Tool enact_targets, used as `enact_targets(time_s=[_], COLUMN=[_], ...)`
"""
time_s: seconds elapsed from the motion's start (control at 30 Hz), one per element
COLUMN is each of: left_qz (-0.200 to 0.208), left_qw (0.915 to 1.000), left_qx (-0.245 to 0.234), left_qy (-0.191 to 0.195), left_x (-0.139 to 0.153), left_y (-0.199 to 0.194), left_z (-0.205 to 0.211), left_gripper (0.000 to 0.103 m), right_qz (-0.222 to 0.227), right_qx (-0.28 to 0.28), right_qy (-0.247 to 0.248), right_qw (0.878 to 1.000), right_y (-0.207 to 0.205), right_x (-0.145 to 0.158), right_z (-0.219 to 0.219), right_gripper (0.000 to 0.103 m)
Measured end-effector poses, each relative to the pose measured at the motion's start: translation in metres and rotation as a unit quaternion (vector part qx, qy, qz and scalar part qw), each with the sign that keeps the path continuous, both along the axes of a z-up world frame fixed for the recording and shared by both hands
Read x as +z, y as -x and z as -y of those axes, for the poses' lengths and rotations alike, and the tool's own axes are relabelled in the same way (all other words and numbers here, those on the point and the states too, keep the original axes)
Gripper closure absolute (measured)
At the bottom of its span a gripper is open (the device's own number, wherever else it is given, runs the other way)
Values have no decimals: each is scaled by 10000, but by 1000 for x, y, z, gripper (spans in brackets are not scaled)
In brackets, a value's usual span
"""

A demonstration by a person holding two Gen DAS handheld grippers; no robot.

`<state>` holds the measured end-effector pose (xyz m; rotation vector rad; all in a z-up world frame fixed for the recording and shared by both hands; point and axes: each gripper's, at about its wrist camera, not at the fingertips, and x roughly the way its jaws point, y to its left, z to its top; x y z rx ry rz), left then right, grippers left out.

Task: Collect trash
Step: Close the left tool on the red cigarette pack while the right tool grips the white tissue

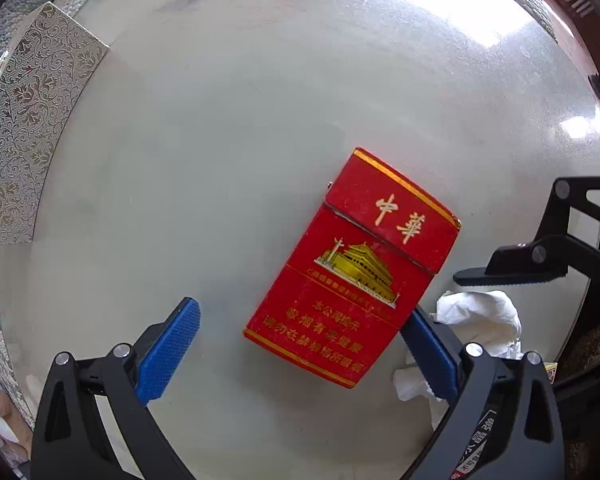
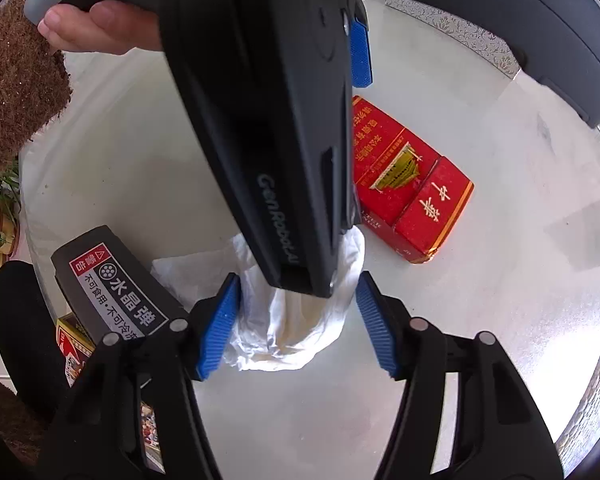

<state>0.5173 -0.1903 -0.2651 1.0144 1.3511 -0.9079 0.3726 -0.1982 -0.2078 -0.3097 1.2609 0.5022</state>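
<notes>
Red 中華 cigarette pack (image 1: 352, 268) lies between the spread-apart fingers of the left gripper (image 1: 300, 340); the right gripper (image 2: 298, 320), likewise unclenched, straddles a crumpled white tissue (image 2: 300, 320) beside a black 水晶弹 box (image 2: 112, 284).

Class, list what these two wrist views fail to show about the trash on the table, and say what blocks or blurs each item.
1. Crumpled tissue: in the right wrist view the left tool's body covers its upper part; in the left wrist view the left tool's blue fingers hide part of it.
2. Red cigarette pack: whether it is empty; it is shut.
3. Black box: cut off by the right tool.
</notes>
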Motion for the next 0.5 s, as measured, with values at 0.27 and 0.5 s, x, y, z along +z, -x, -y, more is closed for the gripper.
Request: enact_targets(time_s=[0.27,0.5], left_qz=[-96,-1], left_qw=[9982,9970], left_qx=[548,758], left_qy=[239,181], left_x=[-2,-2], left_y=[-30,-35], left_z=[-13,3], left_gripper=[7,9], right_qz=[28,19], right_qx=[0,-89], right_qy=[3,-3], right_qw=[10000,10000], right_y=[4,12], right_x=[3,8], right_z=[-2,8], right_gripper=[72,74])
